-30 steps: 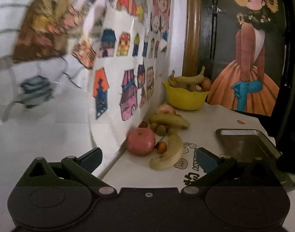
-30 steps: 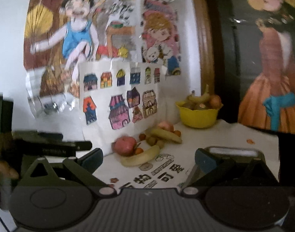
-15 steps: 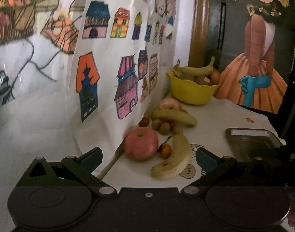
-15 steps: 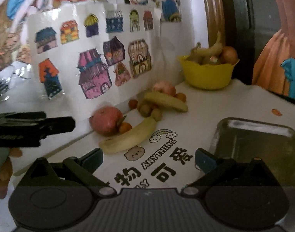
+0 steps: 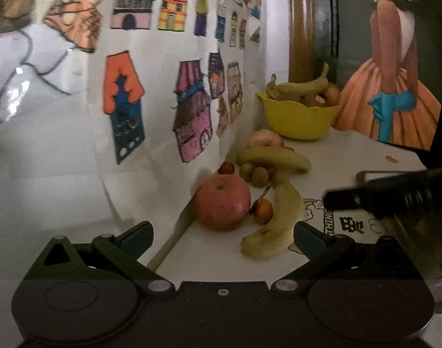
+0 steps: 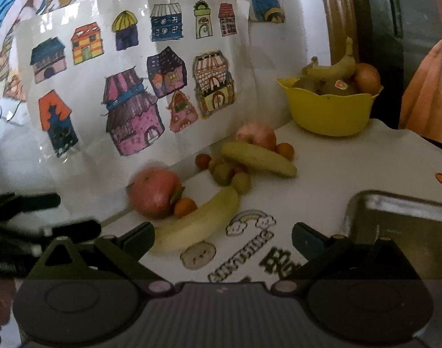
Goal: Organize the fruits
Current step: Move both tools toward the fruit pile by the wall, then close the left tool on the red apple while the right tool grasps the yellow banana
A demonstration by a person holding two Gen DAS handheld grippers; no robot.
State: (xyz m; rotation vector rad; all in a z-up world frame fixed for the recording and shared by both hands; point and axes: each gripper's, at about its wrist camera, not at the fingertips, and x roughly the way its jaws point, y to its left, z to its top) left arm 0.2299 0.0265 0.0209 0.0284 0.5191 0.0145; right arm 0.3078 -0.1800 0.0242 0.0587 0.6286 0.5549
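Note:
Loose fruit lies on the white table by the wall. A red apple sits beside a small orange and a near banana. Behind them are green kiwis, a second banana and another apple. A yellow bowl holds more fruit. My left gripper is open, just short of the apple. My right gripper is open, just short of the near banana.
A metal tray lies at the right, partly hidden in the left wrist view by the right gripper's body. A paper sheet of drawn houses leans on the wall behind the fruit. The left gripper's body shows at left.
Both grippers have moved forward and down toward the loose fruit, which now looks larger. The right gripper has come into the left wrist view at right. Both stay open.

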